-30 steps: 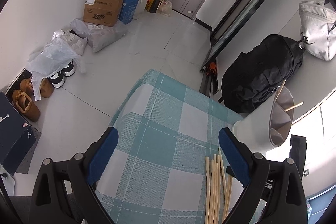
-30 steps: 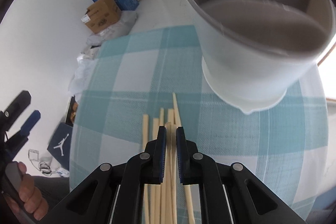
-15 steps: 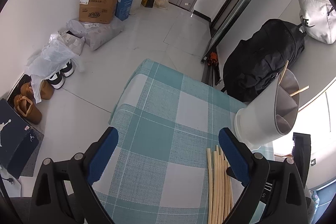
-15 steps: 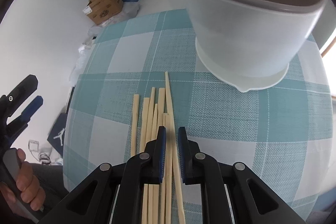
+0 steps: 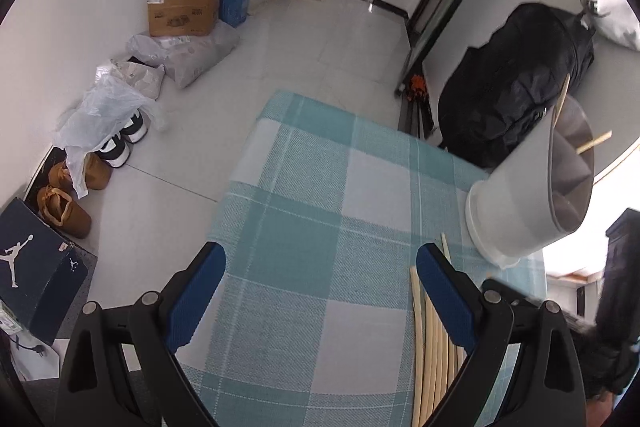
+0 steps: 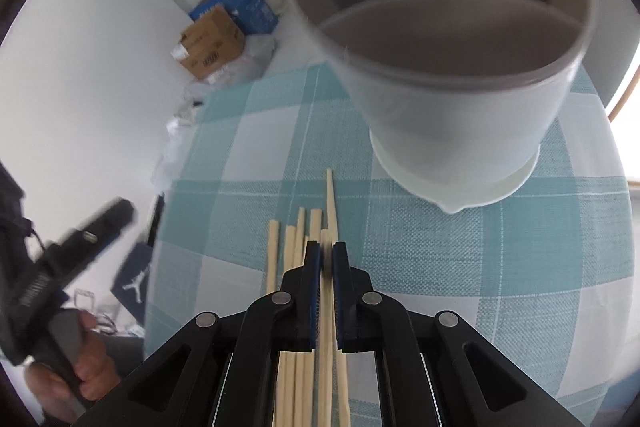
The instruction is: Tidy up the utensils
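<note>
Several pale wooden chopsticks (image 6: 294, 251) lie side by side on the teal checked tablecloth (image 6: 480, 247). My right gripper (image 6: 327, 251) is low over them, its jaws closing, pads pressed on one chopstick (image 6: 326, 307). Just beyond it stands the white divided utensil holder (image 6: 452, 131), its near compartment empty. In the left wrist view the holder (image 5: 516, 203) has two chopsticks (image 5: 594, 143) poking from its far side. My left gripper (image 5: 320, 255) hangs wide open over bare cloth, left of the chopsticks (image 5: 418, 327). A hand (image 6: 92, 367) holds that blurred left gripper (image 6: 80, 239).
The table's far and left edges drop to a tiled floor. A cardboard box (image 5: 184, 7), bags, shoes (image 5: 64, 207) and a dark shoe box (image 5: 36, 267) line the left wall. A black bag (image 5: 512, 79) sits behind the holder.
The right gripper's pads have drawn tighter onto one chopstick, and it has come up nearer the holder again. The left gripper has shifted inward, still wide open.
</note>
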`<action>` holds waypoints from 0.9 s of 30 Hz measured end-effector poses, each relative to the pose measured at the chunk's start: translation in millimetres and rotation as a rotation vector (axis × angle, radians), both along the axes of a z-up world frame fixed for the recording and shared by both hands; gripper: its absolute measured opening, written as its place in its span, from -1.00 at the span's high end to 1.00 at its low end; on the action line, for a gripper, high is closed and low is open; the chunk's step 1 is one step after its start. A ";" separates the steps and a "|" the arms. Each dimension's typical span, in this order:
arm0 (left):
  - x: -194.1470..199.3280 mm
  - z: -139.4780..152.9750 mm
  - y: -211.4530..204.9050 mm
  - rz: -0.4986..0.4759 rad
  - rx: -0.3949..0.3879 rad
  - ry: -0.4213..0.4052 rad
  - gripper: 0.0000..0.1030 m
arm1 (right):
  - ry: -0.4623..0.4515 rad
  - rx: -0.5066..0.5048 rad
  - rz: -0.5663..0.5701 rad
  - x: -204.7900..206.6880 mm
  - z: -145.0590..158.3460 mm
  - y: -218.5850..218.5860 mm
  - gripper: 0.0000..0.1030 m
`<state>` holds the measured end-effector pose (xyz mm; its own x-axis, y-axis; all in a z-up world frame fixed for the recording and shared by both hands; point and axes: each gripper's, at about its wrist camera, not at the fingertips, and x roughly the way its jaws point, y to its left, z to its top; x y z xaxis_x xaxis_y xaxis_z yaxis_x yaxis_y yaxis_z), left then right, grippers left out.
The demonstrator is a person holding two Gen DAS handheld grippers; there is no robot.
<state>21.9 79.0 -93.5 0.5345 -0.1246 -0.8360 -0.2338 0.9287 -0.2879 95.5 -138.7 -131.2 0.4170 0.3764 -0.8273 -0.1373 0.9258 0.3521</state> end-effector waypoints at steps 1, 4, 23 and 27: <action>2.1 -2.2 -3.8 -0.012 0.008 0.019 -0.82 | -0.020 0.015 -0.004 -1.7 3.9 -2.8 0.91; 5.2 -6.8 -18.0 -0.067 0.054 0.058 -0.82 | -0.095 0.063 -0.024 -8.8 21.5 -13.4 0.91; 27.2 -37.5 -62.1 -0.157 0.166 0.234 -0.81 | -0.395 0.154 -0.051 -58.7 94.7 -75.1 0.92; 27.3 -42.8 -69.1 -0.153 0.232 0.265 -0.77 | -0.421 0.141 -0.065 -60.7 98.1 -82.4 0.92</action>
<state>49.2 9.8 -136.3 0.2863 0.0227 -0.9579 -0.1251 0.9920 -0.0139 34.9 -221.1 -33.1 0.7329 0.4350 -0.5231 -0.2385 0.8843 0.4013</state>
